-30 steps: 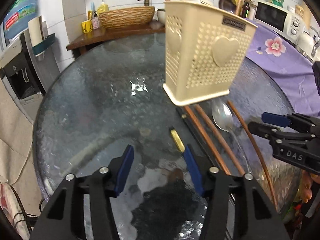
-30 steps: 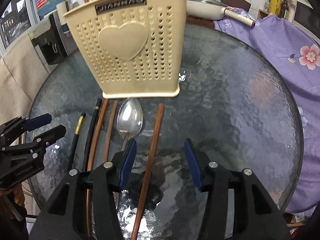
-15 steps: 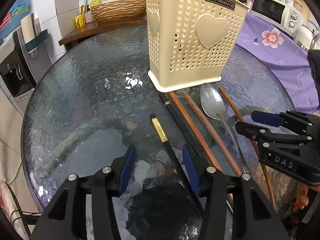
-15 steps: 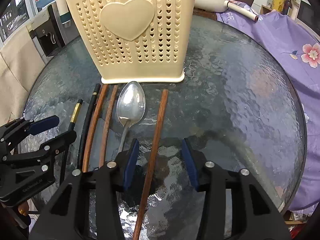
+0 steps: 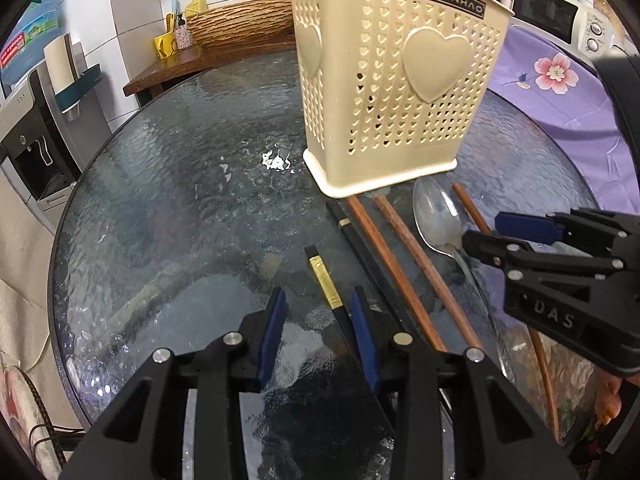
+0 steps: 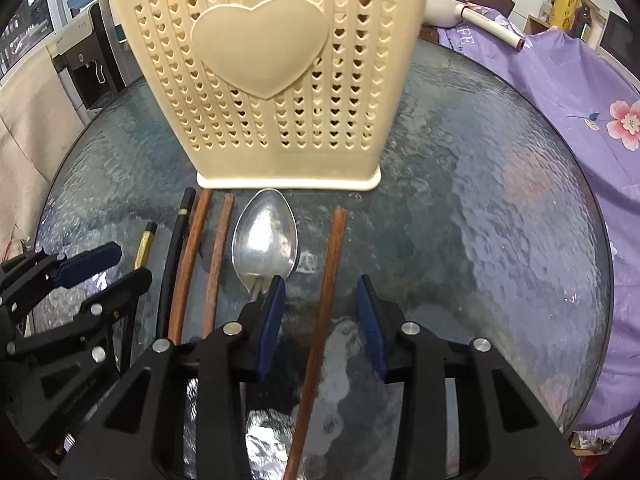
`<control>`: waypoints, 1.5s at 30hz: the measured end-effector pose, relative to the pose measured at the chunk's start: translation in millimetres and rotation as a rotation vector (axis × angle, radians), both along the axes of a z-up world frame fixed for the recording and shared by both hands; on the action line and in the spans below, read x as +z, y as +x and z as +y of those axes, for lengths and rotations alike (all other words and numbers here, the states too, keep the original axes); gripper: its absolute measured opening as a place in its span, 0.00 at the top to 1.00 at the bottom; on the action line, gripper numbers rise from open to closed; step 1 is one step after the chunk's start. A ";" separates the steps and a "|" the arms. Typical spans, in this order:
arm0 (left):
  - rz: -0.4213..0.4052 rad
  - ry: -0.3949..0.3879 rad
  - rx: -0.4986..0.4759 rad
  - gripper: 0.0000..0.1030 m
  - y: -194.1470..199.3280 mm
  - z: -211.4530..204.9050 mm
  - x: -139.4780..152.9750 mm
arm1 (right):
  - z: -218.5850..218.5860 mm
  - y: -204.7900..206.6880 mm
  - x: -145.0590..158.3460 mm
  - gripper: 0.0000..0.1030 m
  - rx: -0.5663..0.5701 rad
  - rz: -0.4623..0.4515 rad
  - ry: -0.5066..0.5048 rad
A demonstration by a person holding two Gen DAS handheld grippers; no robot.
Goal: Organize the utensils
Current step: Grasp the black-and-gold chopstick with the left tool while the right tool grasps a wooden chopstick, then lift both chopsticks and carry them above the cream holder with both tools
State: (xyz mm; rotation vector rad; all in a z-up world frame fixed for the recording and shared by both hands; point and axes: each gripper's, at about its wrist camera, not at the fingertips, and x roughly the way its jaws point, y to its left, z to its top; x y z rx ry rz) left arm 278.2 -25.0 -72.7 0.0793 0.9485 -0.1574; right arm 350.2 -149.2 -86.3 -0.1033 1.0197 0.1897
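Blue-padded fingers (image 5: 362, 336) of the left gripper (image 5: 316, 336) stand fairly narrow and are closing around a black chopstick with a gold band (image 5: 326, 284), which lies on the table between them; the pads do not yet press on it. In this left wrist view, a second black chopstick (image 5: 360, 248), two brown wooden chopsticks (image 5: 404, 264) and a metal spoon (image 5: 436, 220) lie side by side on the round glass table (image 5: 180, 200), their far ends just in front of a cream perforated utensil holder (image 5: 392, 92) with heart shapes. The right gripper (image 5: 516, 236) reaches in from the right beside the spoon.

From the right wrist view, the right gripper (image 6: 322, 320) is also closing, its fingers (image 6: 272, 320) fairly narrow around a lone brown chopstick (image 6: 328, 280) that rests flat on the glass between them, not yet clamped. The spoon (image 6: 266, 236) sits just left of it, close against the left finger. The holder (image 6: 272, 80) stands upright right behind the row.

Judging by this, sorting has barely begun: every visible utensil lies on the table, and all six are left to go into the holder. What the holder already contains cannot be told.
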 end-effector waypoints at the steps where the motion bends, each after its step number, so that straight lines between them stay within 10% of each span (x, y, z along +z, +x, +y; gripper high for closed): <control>1: 0.000 0.001 -0.001 0.68 0.3 -0.3 0.1 | 1.5 3.0 0.2 0.64 0.003 0.006 0.002; 9: 0.001 0.008 -0.005 0.68 0.8 -3.1 -0.2 | 7.2 8.1 0.4 0.66 0.011 0.013 -0.007; 19: 0.012 0.007 -0.023 0.82 -1.3 -0.8 0.3 | 16.6 11.5 1.9 0.92 0.039 0.015 -0.001; 45: 0.022 -0.078 -0.010 0.93 23.7 25.7 9.0 | -18.4 12.4 2.0 0.93 -0.024 -0.022 0.100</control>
